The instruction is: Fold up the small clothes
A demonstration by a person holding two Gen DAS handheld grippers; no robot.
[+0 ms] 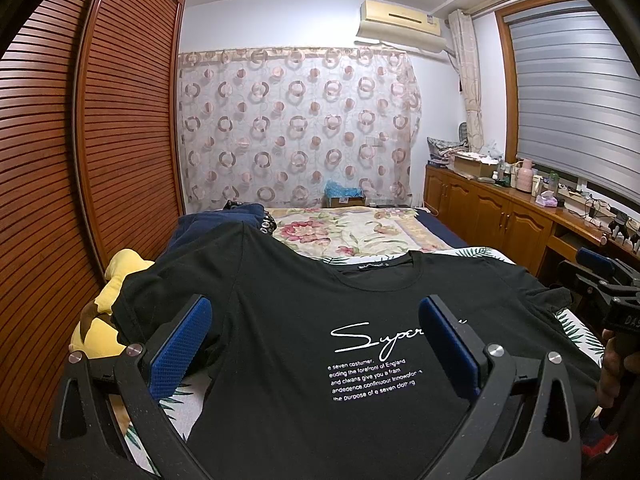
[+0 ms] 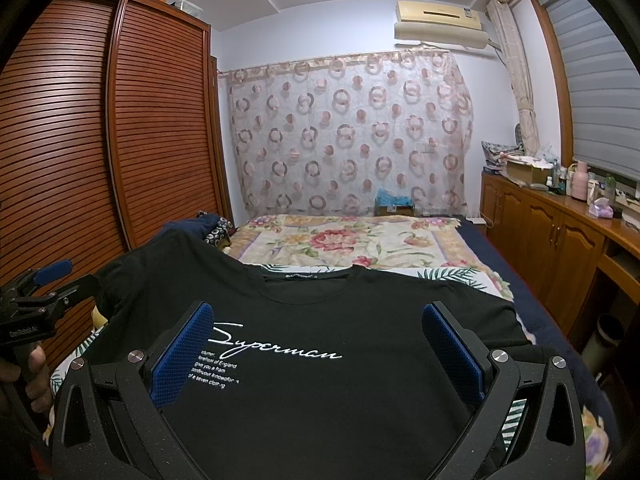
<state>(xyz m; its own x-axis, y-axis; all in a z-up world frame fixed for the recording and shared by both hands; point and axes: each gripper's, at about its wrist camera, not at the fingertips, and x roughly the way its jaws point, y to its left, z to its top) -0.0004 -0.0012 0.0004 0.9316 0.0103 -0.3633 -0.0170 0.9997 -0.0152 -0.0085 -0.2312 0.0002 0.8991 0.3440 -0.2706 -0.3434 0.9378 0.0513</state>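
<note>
Flat: black T-shirt (image 1: 304, 332) on floral bed (image 2: 360, 240), louvred wardrobe (image 1: 100, 140) alongside.

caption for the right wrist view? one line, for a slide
Open right hand-held gripper poised over a black T-shirt spread print-up on the bed, unfolded.

The black T-shirt's (image 1: 304, 360) hem is perhaps hidden below both frames.

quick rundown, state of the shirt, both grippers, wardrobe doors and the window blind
black t-shirt: spread flat on the bed, print up, unfolded
left gripper: open, above the shirt
right gripper: open, above the shirt
wardrobe doors: shut
window blind: lowered
</note>
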